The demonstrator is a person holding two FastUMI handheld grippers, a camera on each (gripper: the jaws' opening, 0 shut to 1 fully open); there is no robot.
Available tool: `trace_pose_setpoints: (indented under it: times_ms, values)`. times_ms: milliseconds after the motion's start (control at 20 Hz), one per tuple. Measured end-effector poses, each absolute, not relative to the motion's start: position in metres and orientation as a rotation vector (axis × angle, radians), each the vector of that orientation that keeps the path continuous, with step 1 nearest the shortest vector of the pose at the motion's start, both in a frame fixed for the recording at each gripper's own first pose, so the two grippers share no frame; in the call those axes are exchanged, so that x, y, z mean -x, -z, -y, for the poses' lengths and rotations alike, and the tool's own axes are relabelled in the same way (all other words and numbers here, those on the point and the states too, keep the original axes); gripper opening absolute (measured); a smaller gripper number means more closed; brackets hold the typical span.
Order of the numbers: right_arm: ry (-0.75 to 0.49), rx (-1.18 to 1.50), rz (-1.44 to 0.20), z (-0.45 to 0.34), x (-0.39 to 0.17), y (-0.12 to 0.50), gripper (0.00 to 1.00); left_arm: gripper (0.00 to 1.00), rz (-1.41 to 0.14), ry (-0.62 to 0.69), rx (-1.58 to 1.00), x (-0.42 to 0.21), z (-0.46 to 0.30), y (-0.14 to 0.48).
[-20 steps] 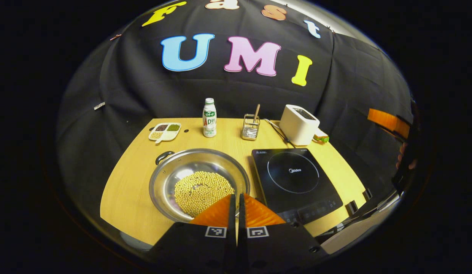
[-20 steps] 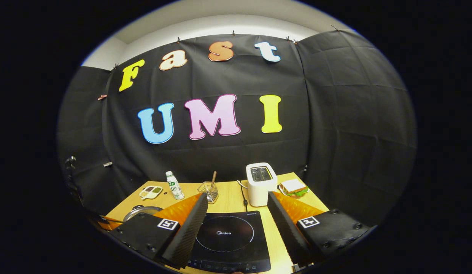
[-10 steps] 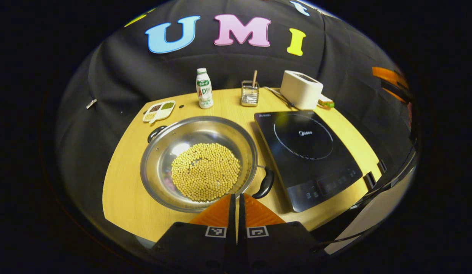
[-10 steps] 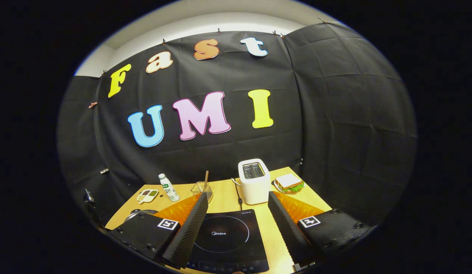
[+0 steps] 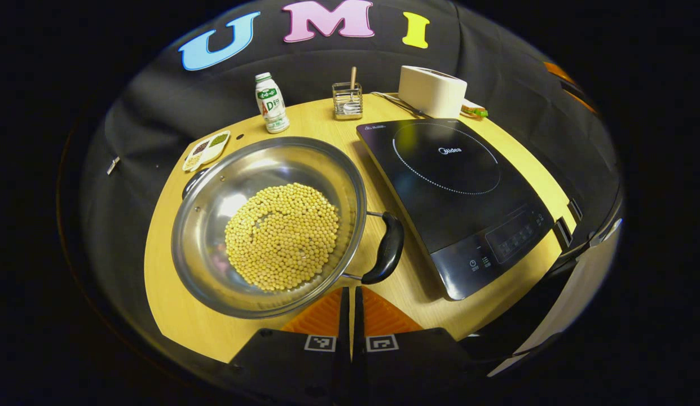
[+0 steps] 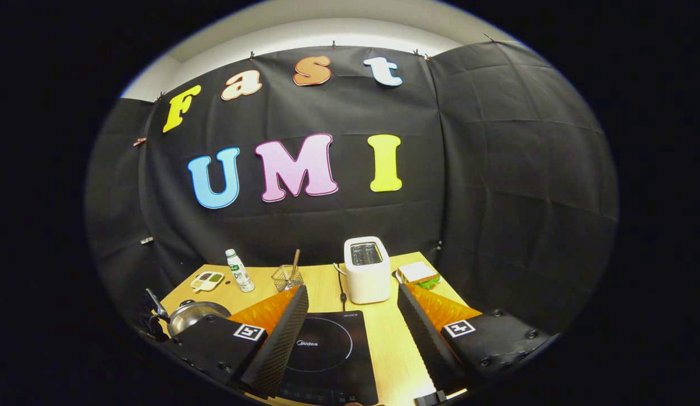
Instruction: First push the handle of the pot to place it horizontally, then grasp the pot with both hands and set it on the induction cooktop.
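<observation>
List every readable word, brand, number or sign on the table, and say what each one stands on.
"Midea": printed at the centre of the induction cooktop.
Small print at the cooktop's far left corner: too small to read.
Markings on the control panel: too small to read.
Print on the bottle: too blurred to read.

A bottle (image 5: 271,102), wire holder (image 5: 347,100), white toaster (image 5: 432,91) and divided dish (image 5: 206,150) line the table's (image 5: 169,304) far edge.
</observation>
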State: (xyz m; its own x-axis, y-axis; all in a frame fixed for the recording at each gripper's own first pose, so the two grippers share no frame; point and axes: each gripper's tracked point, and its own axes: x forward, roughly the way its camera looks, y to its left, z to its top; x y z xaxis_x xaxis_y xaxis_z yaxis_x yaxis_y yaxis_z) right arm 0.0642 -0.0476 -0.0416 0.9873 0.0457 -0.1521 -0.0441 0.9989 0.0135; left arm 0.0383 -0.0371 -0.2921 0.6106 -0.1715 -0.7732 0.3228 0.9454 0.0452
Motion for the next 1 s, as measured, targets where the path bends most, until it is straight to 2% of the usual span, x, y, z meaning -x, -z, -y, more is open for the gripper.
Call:
trace_pose_setpoints:
  times_ms: [450,1000]
  values:
    - [-0.025,0.021,-0.127,0.057,-0.067,0.036,0.99,0.05,-0.917,0.334,-0.151,-0.052,0.064,0.308]
    - [-0.001,0.041,-0.124,0.065,-0.070,0.036,0.99,0.05,-0.882,0.343,-0.136,-0.093,0.084,0.304]
